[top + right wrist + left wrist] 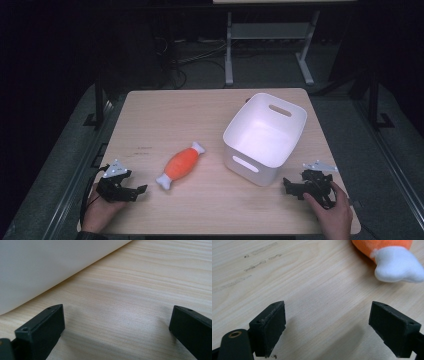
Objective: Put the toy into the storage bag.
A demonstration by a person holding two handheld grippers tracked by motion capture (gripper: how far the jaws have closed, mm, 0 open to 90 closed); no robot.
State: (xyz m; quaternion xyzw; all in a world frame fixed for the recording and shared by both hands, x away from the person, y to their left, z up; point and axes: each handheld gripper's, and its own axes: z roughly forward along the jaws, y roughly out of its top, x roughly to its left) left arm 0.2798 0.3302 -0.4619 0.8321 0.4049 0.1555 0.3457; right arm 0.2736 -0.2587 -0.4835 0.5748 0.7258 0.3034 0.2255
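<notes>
Both grippers sit low at the near table [200, 107] edge, left gripper [137, 191] and right gripper [289, 186] each with jaws spread wide on nothing. The orange plush toy [181, 165] lies mid-table, just left of the white bin [265, 136].

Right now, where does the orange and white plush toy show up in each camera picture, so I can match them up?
High view: the plush toy lies mid-table, left of the white bin.
Left gripper view: its white end and some orange sit at the top right, beyond the open jaws.
Right gripper view: not in it; the bin wall is at upper left.
Shared landmark: the light wooden tabletop.
</notes>
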